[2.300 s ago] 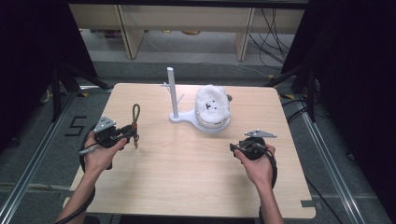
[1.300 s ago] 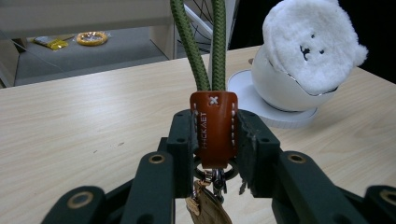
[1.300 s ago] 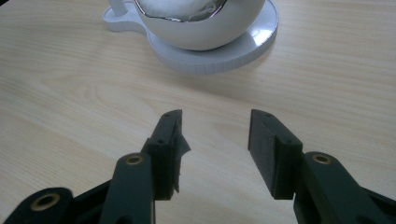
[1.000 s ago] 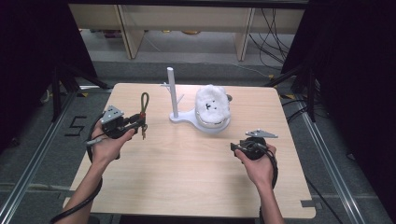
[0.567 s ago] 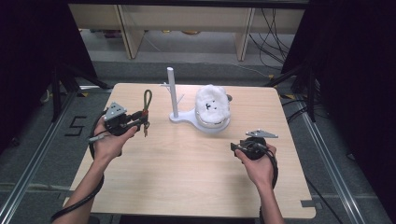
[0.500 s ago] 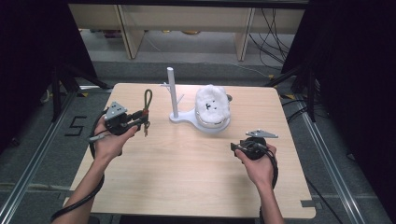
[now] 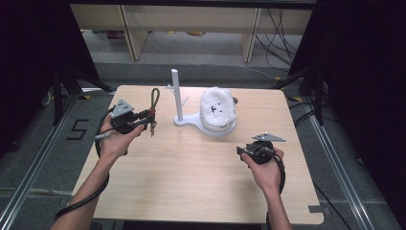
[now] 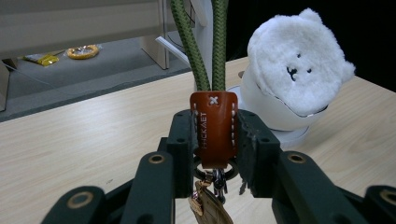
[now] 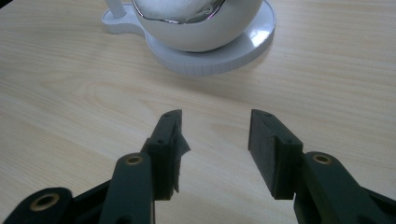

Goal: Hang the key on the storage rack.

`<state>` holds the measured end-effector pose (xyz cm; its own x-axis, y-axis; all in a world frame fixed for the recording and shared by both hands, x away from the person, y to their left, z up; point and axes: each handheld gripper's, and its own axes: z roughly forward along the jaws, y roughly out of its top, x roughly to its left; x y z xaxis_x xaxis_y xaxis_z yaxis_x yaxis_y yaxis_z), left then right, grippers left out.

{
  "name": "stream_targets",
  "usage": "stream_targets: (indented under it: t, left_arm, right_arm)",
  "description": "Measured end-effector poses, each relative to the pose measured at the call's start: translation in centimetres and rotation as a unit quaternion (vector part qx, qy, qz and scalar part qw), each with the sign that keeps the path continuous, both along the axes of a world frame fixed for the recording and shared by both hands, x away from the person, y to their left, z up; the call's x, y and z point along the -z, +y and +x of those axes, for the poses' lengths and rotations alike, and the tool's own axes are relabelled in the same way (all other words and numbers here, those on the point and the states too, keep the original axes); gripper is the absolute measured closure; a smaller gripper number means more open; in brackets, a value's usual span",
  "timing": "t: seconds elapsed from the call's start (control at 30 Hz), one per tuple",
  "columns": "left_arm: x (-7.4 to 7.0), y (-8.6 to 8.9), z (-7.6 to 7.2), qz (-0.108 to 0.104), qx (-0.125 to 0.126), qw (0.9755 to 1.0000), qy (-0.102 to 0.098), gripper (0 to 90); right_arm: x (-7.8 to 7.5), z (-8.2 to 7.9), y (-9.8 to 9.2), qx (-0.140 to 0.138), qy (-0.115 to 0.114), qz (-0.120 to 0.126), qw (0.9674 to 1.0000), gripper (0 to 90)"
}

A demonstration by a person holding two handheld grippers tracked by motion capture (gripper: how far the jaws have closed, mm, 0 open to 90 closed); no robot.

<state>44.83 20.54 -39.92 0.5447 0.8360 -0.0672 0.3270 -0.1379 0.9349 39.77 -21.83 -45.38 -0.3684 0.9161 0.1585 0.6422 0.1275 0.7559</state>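
My left gripper (image 7: 146,118) (image 8: 214,135) is shut on the brown leather tab (image 8: 214,130) of a keychain. Its olive green cord loop (image 7: 154,99) (image 8: 201,42) stands up above the jaws, and small keys and a tag (image 8: 209,198) hang below. A white stand with an upright post (image 7: 177,93) rises just right of the loop. A white fluffy bear (image 7: 218,108) (image 8: 296,67) sits in the round white dish (image 9: 219,44) joined to that stand. My right gripper (image 7: 242,152) (image 9: 215,135) rests low over the table at the right, open, with nothing between its jaws.
The wooden table (image 7: 191,172) has bare room across its middle and front. Shelving legs (image 7: 129,28) and cables (image 7: 277,28) stand on the floor beyond the far edge. Dark curtains flank both sides.
My left hand has carried the keychain up and to the right, from the table's left side toward the white post. The right hand has stayed where it was.
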Motion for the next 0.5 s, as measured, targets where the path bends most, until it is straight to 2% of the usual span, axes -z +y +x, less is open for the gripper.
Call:
stream_targets:
  t: [0.5]
  left_arm:
    - [-0.80, -0.77, 0.90, 0.005, 0.005, 1.0000, -0.004, 68.1]
  right_arm:
    - [0.02, 0.01, 0.00, 0.000, 0.000, 0.001, 1.0000, 55.5]
